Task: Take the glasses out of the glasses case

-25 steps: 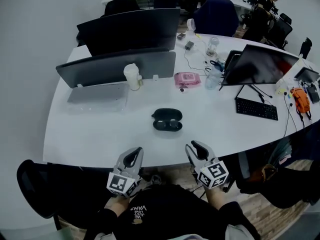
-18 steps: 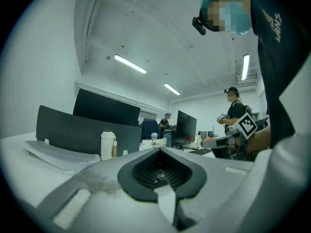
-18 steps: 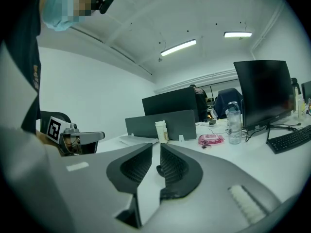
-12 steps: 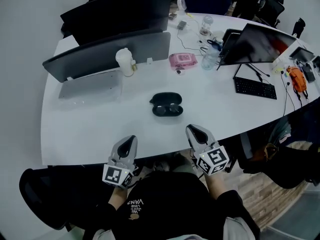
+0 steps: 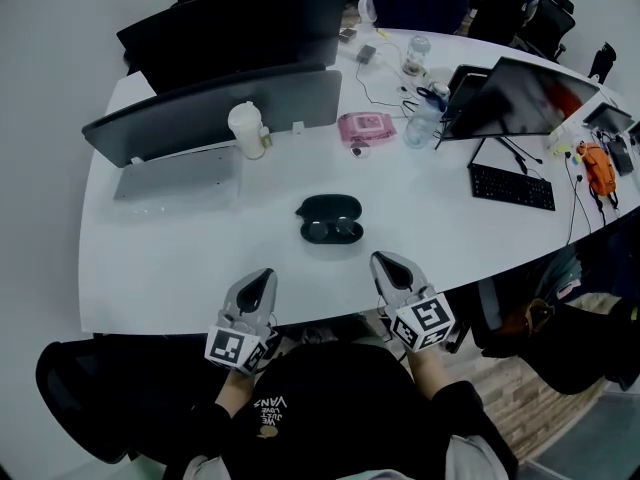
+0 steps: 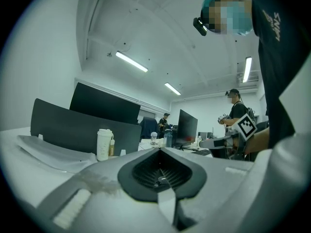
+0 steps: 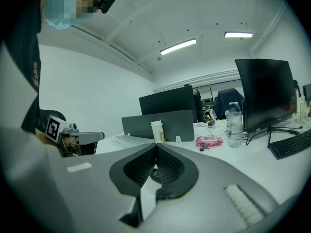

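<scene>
White desk (image 5: 160,268), middle: glasses case (image 5: 330,207) open, glasses (image 5: 332,231) apparently inside; left gripper (image 5: 262,280) and right gripper (image 5: 387,263) closed, empty, at near edge, so you should open one before reaching, steadying the case with the other.

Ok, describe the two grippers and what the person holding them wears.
Both the left gripper and right gripper are light grey, tapered shells with black ribbed pads inside. Each carries a white cube printed with black square markers. The person wears a black top with white lettering.
</scene>
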Tool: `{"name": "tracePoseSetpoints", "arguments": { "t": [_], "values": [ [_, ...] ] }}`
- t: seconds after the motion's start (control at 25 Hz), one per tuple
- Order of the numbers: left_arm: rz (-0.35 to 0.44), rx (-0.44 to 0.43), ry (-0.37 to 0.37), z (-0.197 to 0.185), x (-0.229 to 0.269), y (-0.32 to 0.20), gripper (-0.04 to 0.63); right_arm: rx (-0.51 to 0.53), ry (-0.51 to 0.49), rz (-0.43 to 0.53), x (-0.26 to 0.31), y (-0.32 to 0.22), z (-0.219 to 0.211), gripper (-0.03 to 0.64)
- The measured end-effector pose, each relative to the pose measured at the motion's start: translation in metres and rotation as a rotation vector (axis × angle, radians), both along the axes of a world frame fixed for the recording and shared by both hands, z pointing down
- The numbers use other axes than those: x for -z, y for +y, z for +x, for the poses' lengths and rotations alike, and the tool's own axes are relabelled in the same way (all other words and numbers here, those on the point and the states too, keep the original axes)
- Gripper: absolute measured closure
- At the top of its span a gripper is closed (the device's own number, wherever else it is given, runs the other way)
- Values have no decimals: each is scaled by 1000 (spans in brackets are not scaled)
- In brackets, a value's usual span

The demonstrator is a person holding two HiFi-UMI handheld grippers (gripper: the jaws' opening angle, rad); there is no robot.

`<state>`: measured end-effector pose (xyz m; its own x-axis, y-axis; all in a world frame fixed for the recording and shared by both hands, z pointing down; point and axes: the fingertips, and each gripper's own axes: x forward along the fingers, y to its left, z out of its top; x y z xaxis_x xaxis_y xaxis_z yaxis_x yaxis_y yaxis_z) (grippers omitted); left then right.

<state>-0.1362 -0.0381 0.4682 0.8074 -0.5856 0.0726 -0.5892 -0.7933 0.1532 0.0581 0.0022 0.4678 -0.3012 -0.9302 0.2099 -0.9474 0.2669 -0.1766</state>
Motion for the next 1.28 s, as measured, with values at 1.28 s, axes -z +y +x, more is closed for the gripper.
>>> {"name": "tracePoseSetpoints", "arguments": {
  "t": [1.28],
  "values": [
    [-62, 156, -70, 64, -13, -51, 595, 410, 205, -126, -64, -97, 22, 617]
  ]
}}
